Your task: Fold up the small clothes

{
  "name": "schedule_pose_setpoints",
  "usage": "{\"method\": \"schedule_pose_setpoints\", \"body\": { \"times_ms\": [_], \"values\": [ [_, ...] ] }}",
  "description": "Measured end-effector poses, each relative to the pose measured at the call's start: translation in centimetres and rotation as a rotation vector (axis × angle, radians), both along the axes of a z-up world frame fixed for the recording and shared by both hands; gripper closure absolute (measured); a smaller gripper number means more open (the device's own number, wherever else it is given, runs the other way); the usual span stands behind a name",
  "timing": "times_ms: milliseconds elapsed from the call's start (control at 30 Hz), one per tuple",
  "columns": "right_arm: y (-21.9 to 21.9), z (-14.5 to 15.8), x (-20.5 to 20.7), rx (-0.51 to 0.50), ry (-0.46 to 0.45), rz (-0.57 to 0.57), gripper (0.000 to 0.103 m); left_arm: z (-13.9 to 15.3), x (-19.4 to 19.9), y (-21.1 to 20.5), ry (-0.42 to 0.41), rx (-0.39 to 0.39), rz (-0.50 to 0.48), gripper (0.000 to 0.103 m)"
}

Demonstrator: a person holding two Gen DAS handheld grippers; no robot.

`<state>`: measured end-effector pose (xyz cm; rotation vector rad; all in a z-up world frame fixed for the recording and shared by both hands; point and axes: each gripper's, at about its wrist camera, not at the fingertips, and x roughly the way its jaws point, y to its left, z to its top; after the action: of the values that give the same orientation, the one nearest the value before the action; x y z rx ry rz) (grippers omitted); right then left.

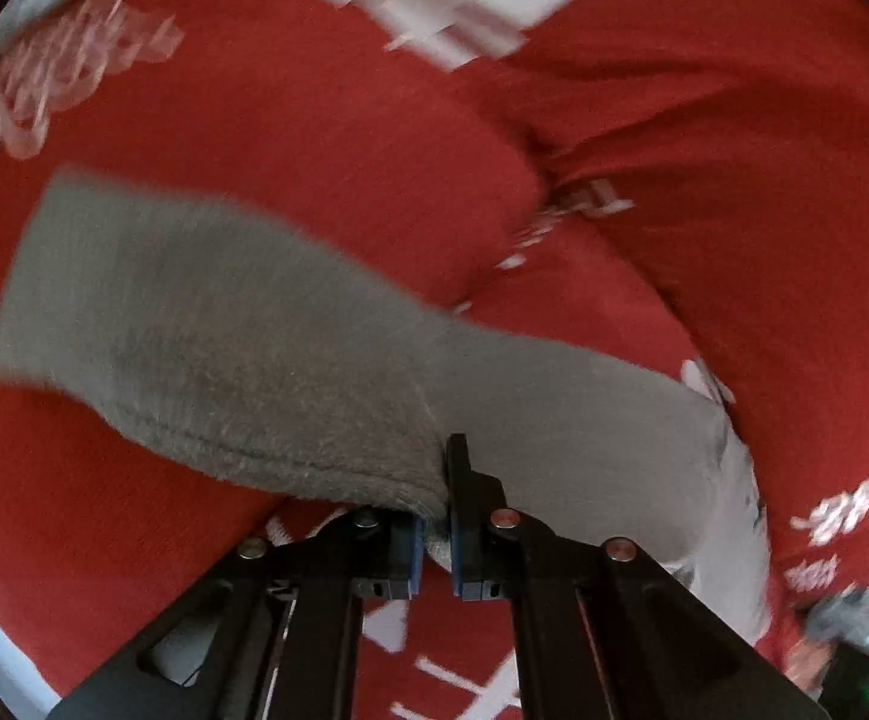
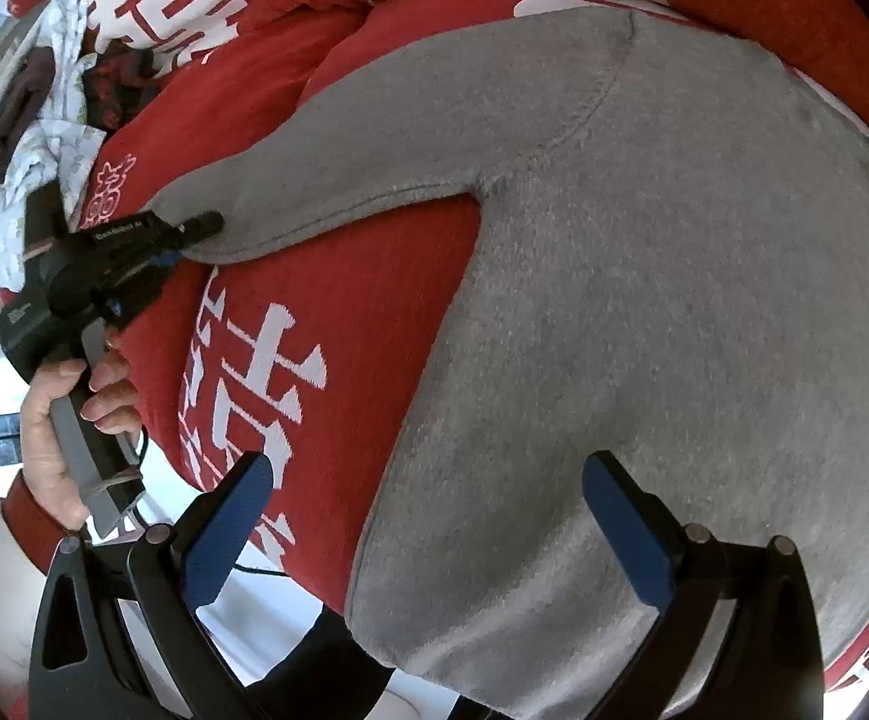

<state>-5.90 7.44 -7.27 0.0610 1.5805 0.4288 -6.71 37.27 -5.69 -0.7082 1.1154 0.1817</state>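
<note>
Fuzzy cloth, hard matt plastic

My grey garment looks soft and fleecy; the red cloth under it is finely knitted; my right gripper is matt black plastic with blue textured pads.

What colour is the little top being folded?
Grey, the fuzzy little top; it shows best in the right wrist view.

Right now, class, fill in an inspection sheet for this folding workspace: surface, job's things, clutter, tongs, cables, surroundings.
Surface: red cloth with white characters, rumpled, covers the work area.
Job's things: grey garment lying spread on the cloth, one sleeve reaching toward the left tongs.
Clutter: heap of patterned and dark clothes at the far edge.
Tongs: left tongs shut on the grey sleeve end; right tongs open above the garment's lower edge, holding nothing.
Cables: thin dark cable trailing below the hand holding the left tool.
Surroundings: pale floor or table edge, too blurred to tell.
</note>
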Motion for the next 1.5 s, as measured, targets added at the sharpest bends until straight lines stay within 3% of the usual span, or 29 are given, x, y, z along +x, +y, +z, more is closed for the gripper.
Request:
{"method": "schedule_pose_setpoints", "body": {
  "times_ms": [167,300,433,600,767,833,867,900,1033,1200,1300,1400,1500],
  "values": [
    [-2.4,0.5,-0.3,0.011,-0.009,-0.055,0.000,5.7,2.3,-5.9,-0.129,0.108,-0.193,0.096],
    [-5.6,1.3,-0.5,0.016,-0.029,-0.125,0.000,9.4,4.8,-12.7,-0.227,0.125,-0.361,0.096],
    [-10.4,1.8,-1.1,0.009,-0.038,-0.220,0.000,11.1,7.3,-21.0,-0.285,0.123,-0.531,0.096],
    [-17.1,2.0,-2.4,0.016,-0.040,-0.366,0.000,9.8,9.4,-32.4,-0.269,0.109,-0.740,0.096],
    [-23.2,1.2,-4.5,0.009,-0.023,-0.501,0.000,5.2,8.7,-41.4,-0.158,0.162,-0.906,0.094],
    [-25.1,0.7,-5.3,0.002,-0.012,-0.540,0.000,3.8,8.1,-43.0,-0.121,0.197,-0.935,0.067],
    [-26.0,0.4,-5.6,-0.002,-0.008,-0.558,0.000,3.2,7.7,-43.8,-0.112,0.225,-0.938,0.038],
    [-26.5,0.2,-5.8,-0.006,-0.005,-0.571,0.000,3.0,7.2,-44.2,-0.113,0.257,-0.930,0.023],
    [-28.6,-0.4,-6.0,-0.029,-0.009,-0.618,0.000,3.0,6.1,-44.3,-0.083,0.299,-0.947,0.022],
    [-28.7,1.2,-3.9,-0.098,-0.109,-0.580,0.000,6.8,5.3,-39.8,-0.106,0.277,-0.916,0.022],
    [-26.8,2.7,-1.3,-0.139,-0.214,-0.471,0.000,8.1,5.6,-35.5,-0.091,0.327,-0.853,0.022],
    [-21.9,3.9,1.6,-0.185,-0.329,-0.266,0.000,7.4,7.1,-30.2,-0.035,0.395,-0.743,0.022],
    [-16.1,3.7,4.3,-0.244,-0.443,-0.009,0.002,5.0,8.9,-25.6,0.072,0.442,-0.653,0.022]
  ]
}}
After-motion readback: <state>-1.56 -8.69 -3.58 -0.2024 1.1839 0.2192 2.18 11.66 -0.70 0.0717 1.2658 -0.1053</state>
